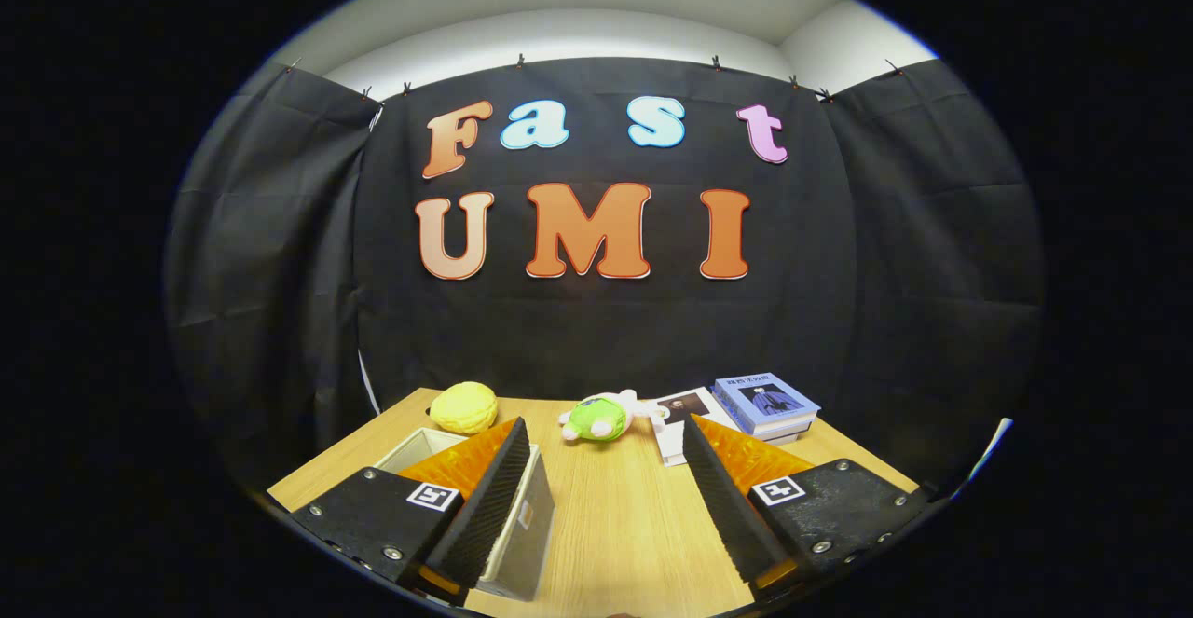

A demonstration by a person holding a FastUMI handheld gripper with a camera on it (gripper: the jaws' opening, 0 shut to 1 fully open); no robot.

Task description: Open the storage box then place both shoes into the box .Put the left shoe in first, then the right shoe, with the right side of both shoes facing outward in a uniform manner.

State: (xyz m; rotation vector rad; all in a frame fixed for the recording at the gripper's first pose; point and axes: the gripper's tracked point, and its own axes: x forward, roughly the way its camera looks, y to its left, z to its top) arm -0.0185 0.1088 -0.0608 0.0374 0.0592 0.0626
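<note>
The tongs (pixel 601 492) are hanging wide open over the pale wooden desk (pixel 615 525) — gripping nothing. A white rectangular storage box (pixel 517 525) is sitting under the left finger.

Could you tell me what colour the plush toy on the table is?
Bright green and white, clearest in the gripper view: plush toy, beyond the open claw.

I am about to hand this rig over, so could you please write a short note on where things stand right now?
Gripper: open, fingers wide apart over bare wooden table, holding nothing.
Storage box: pale, under and beside the left finger; whether its lid is open I cannot tell.
Beyond the fingers: yellow plush, green plush toy, stack of books.
Done: nothing evident. Left: open the box, then left shoe in, then right shoe.
</note>
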